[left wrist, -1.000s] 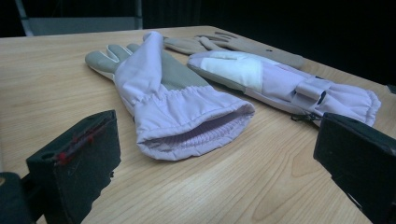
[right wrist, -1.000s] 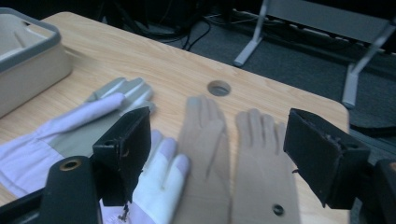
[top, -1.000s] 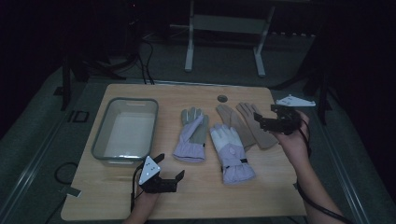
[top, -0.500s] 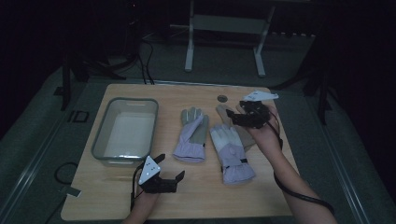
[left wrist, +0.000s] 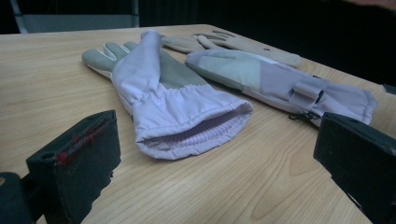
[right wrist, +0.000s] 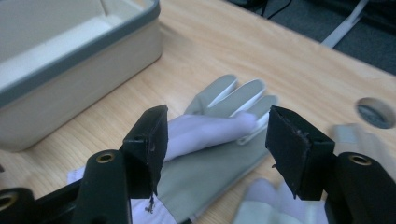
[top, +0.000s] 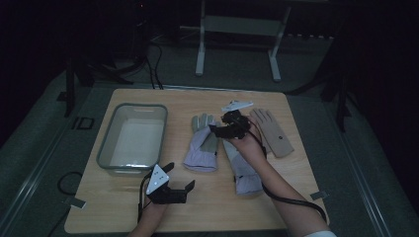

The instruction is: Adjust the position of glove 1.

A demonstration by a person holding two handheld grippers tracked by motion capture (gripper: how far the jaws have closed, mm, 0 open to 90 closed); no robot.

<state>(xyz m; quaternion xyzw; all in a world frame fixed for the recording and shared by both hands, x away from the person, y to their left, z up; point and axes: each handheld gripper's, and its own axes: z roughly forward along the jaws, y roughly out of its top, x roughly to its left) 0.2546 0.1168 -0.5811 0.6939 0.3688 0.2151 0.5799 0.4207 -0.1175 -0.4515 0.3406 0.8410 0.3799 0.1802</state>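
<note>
Nothing is sitting in the bin (top: 132, 140) near the left edge of the surface (top: 276, 207), so the work of gathering the gloves looks to be only starting. The right tongs (top: 217, 129) are hanging over the middle of the surface, above the fingers of the left lavender glove (top: 201, 145), with jaws apart and gripping nothing; they have just been narrowing, and in the right gripper view the glove's grey fingers are lying below and between the two jaws, not pressed by them. The second lavender glove (top: 242, 165) is lying just beside the first, partly under the person's right hand, and a tan glove (top: 271, 131) is resting toward the right edge. The left tongs (top: 179, 188) are waiting near the front edge, jaws wide apart and empty, facing the cuff of the left lavender glove. All three gloves are still lying flat, none lifted yet.
</note>
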